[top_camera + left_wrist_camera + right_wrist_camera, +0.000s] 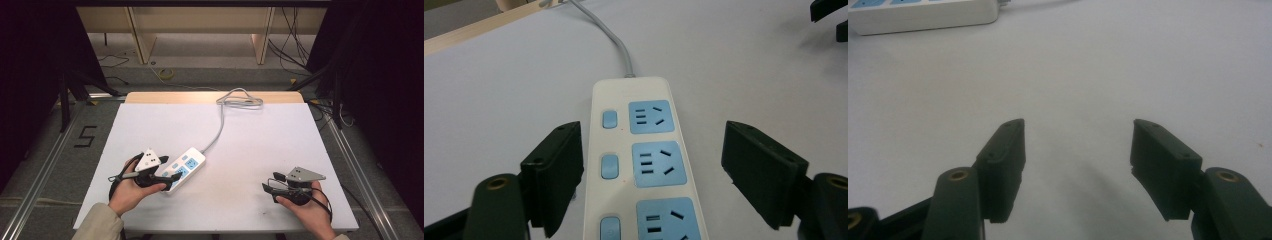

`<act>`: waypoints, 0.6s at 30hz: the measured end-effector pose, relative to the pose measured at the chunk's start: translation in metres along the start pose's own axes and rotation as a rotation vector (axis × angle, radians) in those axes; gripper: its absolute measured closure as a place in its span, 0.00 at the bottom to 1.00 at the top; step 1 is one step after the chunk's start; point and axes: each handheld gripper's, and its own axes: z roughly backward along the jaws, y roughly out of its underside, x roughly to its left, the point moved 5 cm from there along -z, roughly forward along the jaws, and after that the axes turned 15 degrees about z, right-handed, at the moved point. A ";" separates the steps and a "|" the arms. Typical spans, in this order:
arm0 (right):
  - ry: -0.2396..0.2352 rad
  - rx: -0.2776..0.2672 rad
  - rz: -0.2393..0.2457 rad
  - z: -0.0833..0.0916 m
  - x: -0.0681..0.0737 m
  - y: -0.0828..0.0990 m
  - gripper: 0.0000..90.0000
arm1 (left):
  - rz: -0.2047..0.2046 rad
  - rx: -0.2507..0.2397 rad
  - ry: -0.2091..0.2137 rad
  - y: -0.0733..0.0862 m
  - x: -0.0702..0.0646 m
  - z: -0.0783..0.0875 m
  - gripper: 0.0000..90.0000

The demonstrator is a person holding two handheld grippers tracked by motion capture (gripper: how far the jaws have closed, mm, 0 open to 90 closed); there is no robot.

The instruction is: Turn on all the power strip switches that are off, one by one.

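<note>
The left gripper (651,160), jaws spread wide and gripping nothing, straddles the near end of a white power strip (644,165) lying toward the tabletop's (260,145) near-left corner, while the right gripper (1075,160) hovers open and empty near the near-right corner.

- One white power strip (186,167) lies on the worktop (260,145).
- In the left gripper view it shows three blue socket faces (659,164), in a row along its length.
- Three small blue switch buttons (609,166) sit in the same view, one beside each socket face.
- One grey cable (218,127) leaves the strip's far end.
- Two hand-held grippers: the left hand-held gripper (172,178) and the right hand-held gripper (268,191).
- One worktop carries them all.
</note>
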 end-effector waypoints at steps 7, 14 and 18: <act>-0.006 -0.004 0.010 0.001 0.001 0.000 0.44 | -0.006 0.027 0.009 0.012 0.001 0.005 0.18; -0.011 -0.007 0.016 0.001 0.002 0.000 0.43 | -0.009 0.018 0.024 0.020 0.003 0.011 0.17; -0.014 -0.006 0.017 0.001 0.003 0.000 0.43 | -0.027 0.025 0.029 0.025 0.003 0.013 0.17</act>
